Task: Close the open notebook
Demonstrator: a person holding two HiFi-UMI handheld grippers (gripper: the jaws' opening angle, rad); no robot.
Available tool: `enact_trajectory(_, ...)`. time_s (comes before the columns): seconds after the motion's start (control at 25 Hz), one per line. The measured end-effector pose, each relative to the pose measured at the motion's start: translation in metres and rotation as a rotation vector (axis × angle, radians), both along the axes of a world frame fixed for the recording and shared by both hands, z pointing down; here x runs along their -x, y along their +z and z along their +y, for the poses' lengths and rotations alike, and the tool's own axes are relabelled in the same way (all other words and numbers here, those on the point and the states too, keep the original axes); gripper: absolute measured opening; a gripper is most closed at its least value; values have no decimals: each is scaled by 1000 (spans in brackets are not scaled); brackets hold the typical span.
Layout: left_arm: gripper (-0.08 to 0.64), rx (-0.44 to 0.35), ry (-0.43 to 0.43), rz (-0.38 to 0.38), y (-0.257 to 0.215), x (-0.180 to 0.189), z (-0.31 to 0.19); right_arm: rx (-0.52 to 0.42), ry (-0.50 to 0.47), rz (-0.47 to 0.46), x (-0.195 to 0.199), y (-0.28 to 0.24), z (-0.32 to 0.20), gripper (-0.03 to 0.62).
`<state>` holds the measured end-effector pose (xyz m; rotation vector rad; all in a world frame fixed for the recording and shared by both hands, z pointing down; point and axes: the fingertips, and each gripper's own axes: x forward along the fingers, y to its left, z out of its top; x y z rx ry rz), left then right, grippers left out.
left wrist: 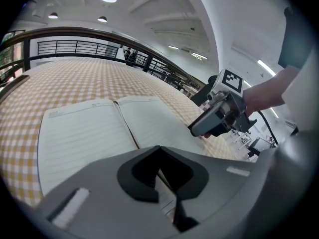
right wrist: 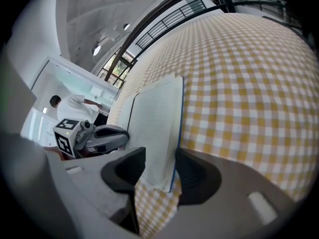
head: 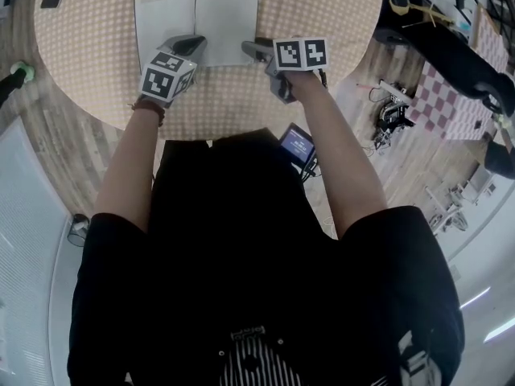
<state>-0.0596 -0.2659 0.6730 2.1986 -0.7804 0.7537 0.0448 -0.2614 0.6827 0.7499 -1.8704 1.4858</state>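
The notebook (head: 197,18) lies open and flat on the round table (head: 322,22) with its yellow checked cloth, lined pages facing up. Both grippers are at its near edge. My left gripper (head: 197,45) hovers over the bottom of the pages close to the spine (left wrist: 127,128), and its jaws look shut with only a sliver of page showing between them (left wrist: 162,171). My right gripper (head: 251,51) is open, rolled on its side, at the near right corner. That corner of the right-hand page (right wrist: 159,118) sits between the right gripper's (right wrist: 160,176) pads, its blue cover edge against one pad.
The table's near edge curves just below the grippers. On the floor at the right are a small lit screen (head: 296,145), cables and a checked mat (head: 447,103). A dark railing (left wrist: 75,46) runs behind the table.
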Motion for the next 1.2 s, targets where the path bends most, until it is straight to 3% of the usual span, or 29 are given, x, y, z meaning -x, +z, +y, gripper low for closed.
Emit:
enact_trajectory(0.12,3,-8,9,4,1,0,1,17,11,-19,2,0,0,189)
enact_trajectory(0.24,3,-18,23,19,0,-1,2,61,44,-184,18,-12,-1,189)
enact_trajectory(0.4,3,-6,0,89,-8,0,0,-2,-43,-227,54,-36,1,187)
enact_trajectory(0.64,3,34,-151,263,-26,42,12,-126,-117,-337,128,-92,4,187)
enact_trajectory(0.88,3,43,-274,296,-30,100,30,-159,-269,-371,191,-113,13,187)
enact_trajectory(1.2,3,35,-406,437,-43,138,34,-179,-433,-394,243,-121,48,189)
